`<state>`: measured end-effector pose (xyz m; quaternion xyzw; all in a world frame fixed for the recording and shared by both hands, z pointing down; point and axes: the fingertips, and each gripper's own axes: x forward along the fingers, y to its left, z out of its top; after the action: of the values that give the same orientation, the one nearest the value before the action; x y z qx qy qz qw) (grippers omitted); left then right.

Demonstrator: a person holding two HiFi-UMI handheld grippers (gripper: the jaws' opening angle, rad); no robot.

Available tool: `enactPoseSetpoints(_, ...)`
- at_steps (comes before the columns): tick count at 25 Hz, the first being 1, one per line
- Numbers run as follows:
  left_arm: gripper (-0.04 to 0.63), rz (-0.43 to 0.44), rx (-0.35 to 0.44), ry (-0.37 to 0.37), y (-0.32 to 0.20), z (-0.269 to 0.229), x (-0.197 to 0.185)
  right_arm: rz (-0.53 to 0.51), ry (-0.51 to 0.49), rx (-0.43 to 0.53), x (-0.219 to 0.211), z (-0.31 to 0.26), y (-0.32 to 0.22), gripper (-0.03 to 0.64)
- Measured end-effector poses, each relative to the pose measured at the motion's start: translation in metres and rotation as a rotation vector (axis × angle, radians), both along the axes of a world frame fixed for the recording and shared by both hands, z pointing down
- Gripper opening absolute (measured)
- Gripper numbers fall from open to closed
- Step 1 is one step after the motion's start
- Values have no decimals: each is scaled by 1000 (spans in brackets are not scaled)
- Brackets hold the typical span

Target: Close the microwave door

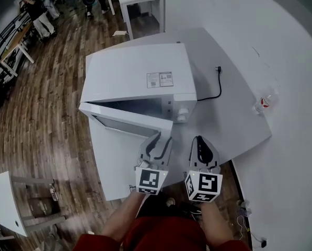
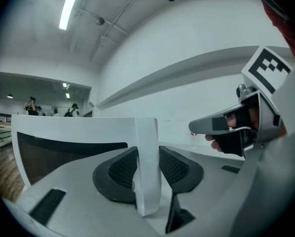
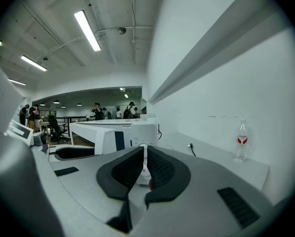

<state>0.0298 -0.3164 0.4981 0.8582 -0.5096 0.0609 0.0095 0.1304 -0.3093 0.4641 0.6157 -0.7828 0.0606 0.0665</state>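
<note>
The white microwave (image 1: 140, 77) stands on a white table (image 1: 234, 124), its door (image 1: 129, 122) swung partly open toward me. My left gripper (image 1: 163, 140) reaches the door's free edge. In the left gripper view that edge (image 2: 149, 132) stands upright between the two black pads (image 2: 122, 169), which close against it on both sides. My right gripper (image 1: 198, 140) hovers beside it in front of the control panel with its knobs (image 1: 183, 114). Its jaws are together and hold nothing (image 3: 144, 164).
A black power cable (image 1: 216, 88) trails across the table right of the microwave. A clear water bottle (image 1: 264, 103) stands near the table's right edge by the white wall. Wooden floor lies on the left, with a small white table (image 1: 4, 200) and people far off.
</note>
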Motion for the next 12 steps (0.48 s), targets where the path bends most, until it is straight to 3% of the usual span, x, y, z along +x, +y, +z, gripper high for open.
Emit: enactPoseSetpoints(12,150,45,-3,19,-48,0,7,58,18,-22,6,6,-36,43)
